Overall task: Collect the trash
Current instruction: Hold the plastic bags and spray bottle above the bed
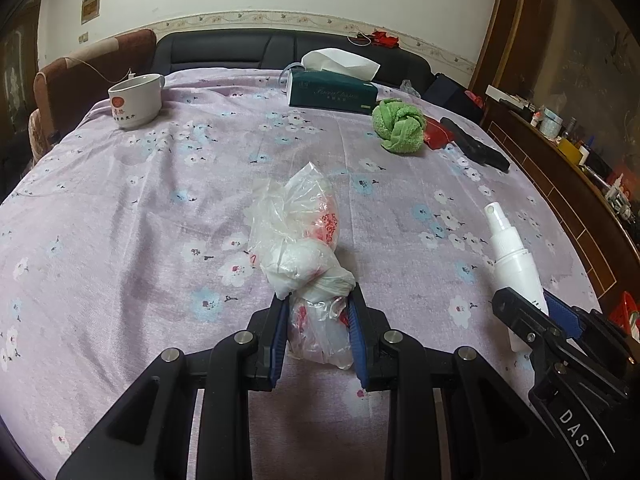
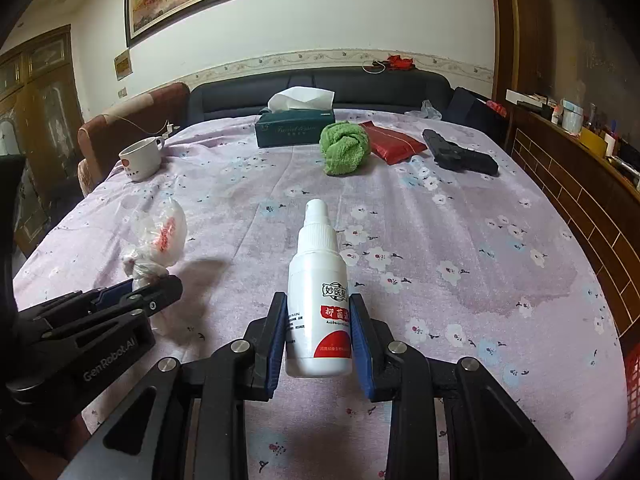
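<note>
A crumpled clear plastic bag (image 1: 296, 232) with red print and white wads inside is lifted off the flowered purple tablecloth (image 1: 120, 220). My left gripper (image 1: 318, 296) is shut on its knotted neck, and the bag's tail hangs between the fingers. To the right, my right gripper (image 1: 528, 308) is shut on a white spray bottle (image 1: 512, 256). In the right wrist view the blue pads press both sides of the spray bottle (image 2: 318, 276) at its red label, inside the right gripper (image 2: 318, 302). The left gripper (image 2: 152, 284) with the bag (image 2: 164, 236) shows at the left.
At the far end of the table are a white cup (image 2: 140, 158), a green tissue box (image 2: 294, 128), a balled green cloth (image 2: 344, 146), a red pouch (image 2: 394, 146) and a black object (image 2: 460, 154). A dark sofa (image 2: 320, 88) stands behind, a cluttered wooden sideboard (image 2: 580, 168) at right.
</note>
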